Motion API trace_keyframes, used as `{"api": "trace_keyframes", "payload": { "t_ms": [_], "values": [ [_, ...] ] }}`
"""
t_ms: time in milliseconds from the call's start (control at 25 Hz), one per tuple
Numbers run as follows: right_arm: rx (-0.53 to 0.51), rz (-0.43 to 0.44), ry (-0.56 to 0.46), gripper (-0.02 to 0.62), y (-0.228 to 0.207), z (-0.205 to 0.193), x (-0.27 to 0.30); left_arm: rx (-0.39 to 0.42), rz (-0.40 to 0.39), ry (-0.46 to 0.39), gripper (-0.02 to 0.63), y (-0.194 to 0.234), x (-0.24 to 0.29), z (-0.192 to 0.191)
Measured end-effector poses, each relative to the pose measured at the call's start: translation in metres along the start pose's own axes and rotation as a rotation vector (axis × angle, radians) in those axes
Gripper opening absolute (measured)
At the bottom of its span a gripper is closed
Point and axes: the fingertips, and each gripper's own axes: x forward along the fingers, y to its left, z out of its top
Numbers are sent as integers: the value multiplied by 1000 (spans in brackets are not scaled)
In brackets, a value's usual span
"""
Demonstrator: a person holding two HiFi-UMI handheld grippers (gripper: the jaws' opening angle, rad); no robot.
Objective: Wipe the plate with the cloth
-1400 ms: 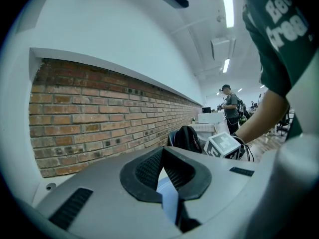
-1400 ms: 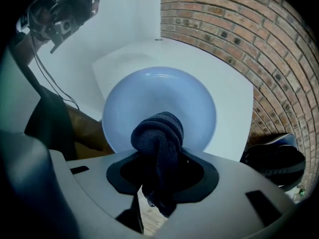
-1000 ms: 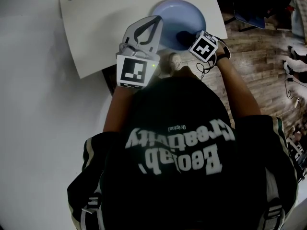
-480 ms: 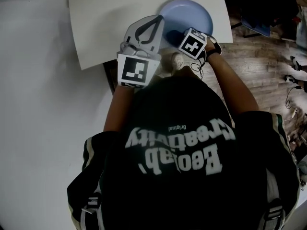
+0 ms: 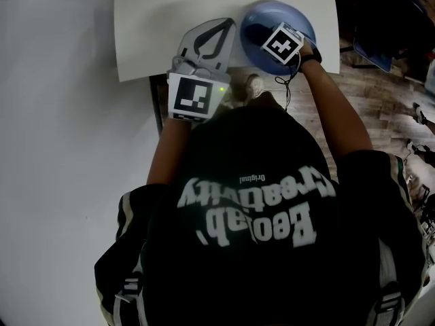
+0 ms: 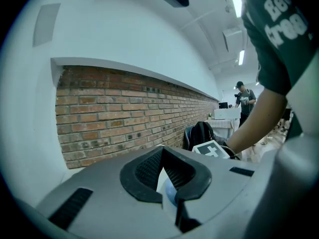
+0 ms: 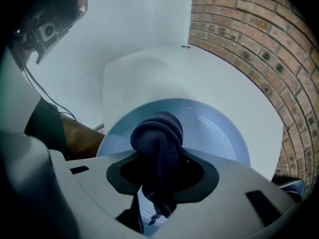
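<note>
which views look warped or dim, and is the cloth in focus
Both gripper views bend like a fisheye, with black corners; the right gripper view shows the dark cloth sharp over the blue plate; the head view is dim.

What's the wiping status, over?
Left gripper shut on rim of pale blue round plate. Right gripper clamps dark blue knitted cloth over it. Nothing blocking.

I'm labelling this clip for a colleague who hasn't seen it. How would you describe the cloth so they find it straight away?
Start at the white table and find the pale blue round plate near its corner. Over the plate, the right hand-held gripper pinches a dark navy knitted cloth. It is bunched into a rounded wad and is the only dark, soft thing on that pale surface.
</note>
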Motion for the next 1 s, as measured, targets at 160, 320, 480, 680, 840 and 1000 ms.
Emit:
{"api": "trace_keyframes", "payload": {
  "t_ms": [160,320,480,680,840,1000],
  "values": [
    [6,-29,-11,135,-19,4,4,-2,14,4,2,2,-1,-3],
    [44,-81,-11,135,-45,0,3,-5,7,5,2,0,3,-5],
    [113,-106,-8,135,-67,-16,-4,4,-7,14,2,-3,9,-5],
    [180,-105,13,135,-76,-52,-12,4,-37,4,2,-10,17,-5],
    [230,-70,46,135,-67,-82,-21,3,-69,-3,2,-18,25,-2],
    [229,-39,89,135,-55,-99,-31,15,-95,-9,2,-23,31,2]
  ]
}}
